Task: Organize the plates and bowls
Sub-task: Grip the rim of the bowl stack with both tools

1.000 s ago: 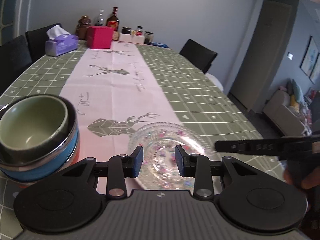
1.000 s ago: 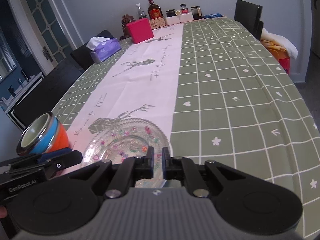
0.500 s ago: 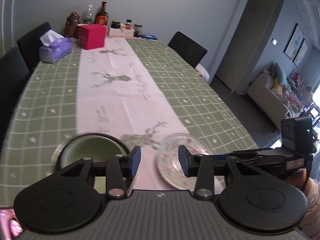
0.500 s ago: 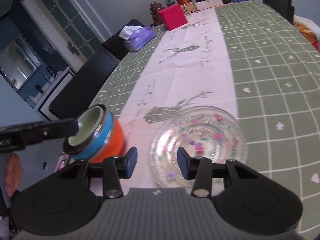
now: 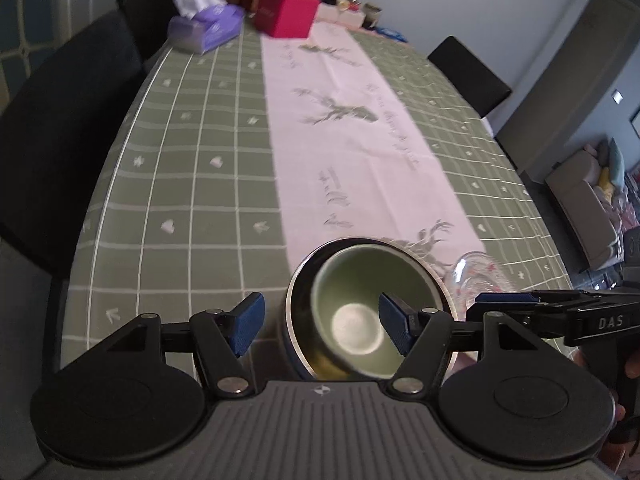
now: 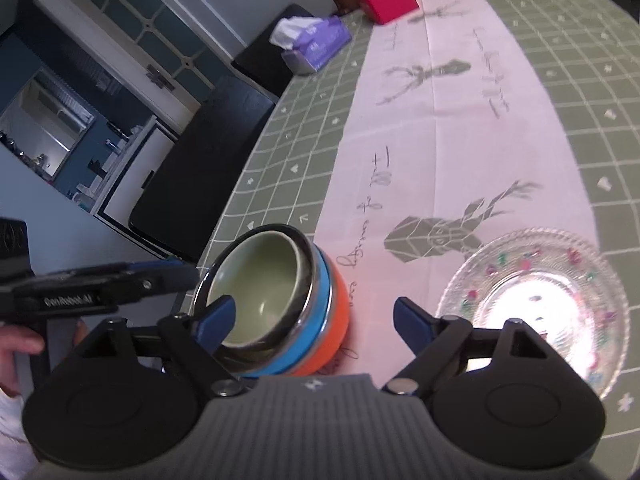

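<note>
So the bowls look mostly sorted already. There's a nested stack of bowls [image 6: 276,304] near the front edge of the table [image 5: 180,184]: a pale green bowl [image 6: 256,280] sits inside a dark one with a shiny metal rim, then a blue band and an orange bowl [image 6: 336,328] at the bottom. It stands partly on the pink runner [image 5: 352,140], partly on the green checked cloth. The green one looks a bit tilted inside the stack, not seated flat, though the fisheye makes that hard to call.

The glass plate [image 6: 536,304] with the little coloured flowers lies flat on the table just beside the stack, to its right, not touching it as far as I can see. It's the only piece on its own.

Both tools are empty. The left gripper [image 5: 320,322] has its jaws spread wide, hanging above the stack with the green bowl showing between the pads. The right gripper [image 6: 312,320] is spread wide too, over the gap between the stack and the plate, gripping nothing.

My guess at progress: the stacking is pretty much done, and what's left is the plate, either under the stack or off to its own spot. Can't say which from here.

Further back there's a tissue box [image 5: 204,30], a red box [image 5: 288,14] and some bottles, well apart from all this.
</note>
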The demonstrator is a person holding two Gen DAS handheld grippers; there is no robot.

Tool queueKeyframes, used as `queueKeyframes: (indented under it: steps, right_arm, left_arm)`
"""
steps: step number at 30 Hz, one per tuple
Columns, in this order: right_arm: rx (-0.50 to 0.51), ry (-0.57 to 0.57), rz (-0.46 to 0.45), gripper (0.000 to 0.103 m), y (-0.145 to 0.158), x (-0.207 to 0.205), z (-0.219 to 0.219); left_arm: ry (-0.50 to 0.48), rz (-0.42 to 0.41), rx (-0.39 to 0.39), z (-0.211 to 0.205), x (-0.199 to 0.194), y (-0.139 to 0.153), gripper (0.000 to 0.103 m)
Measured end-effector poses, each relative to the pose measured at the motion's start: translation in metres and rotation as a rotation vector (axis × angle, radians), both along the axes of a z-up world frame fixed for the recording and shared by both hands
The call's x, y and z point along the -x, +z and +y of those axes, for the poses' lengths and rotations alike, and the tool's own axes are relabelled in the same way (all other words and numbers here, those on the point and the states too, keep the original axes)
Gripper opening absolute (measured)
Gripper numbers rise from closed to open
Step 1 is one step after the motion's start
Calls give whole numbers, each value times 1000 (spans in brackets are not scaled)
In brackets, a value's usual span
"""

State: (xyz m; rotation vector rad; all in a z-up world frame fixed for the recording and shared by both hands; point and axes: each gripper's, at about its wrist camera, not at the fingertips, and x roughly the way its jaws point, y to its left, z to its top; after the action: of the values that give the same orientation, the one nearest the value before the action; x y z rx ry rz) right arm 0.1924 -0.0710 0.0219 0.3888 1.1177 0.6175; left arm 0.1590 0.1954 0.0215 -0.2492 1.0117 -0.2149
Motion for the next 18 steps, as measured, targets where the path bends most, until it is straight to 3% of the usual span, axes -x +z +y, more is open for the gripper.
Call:
queueKeyframes:
  steps: [7,16,18]
  right_arm:
    - [-7,-30,213,86,-33,-17,22]
    - [32,-42,306,83,-53,-22,35]
    - [42,-43,316,78,-54,-23,37]
  left_arm:
    - [36,167,133,22,-19,-41,77]
    - [-8,275,164,19,-34,-64,77]
    - [-26,289,165,16,-35,-67,77]
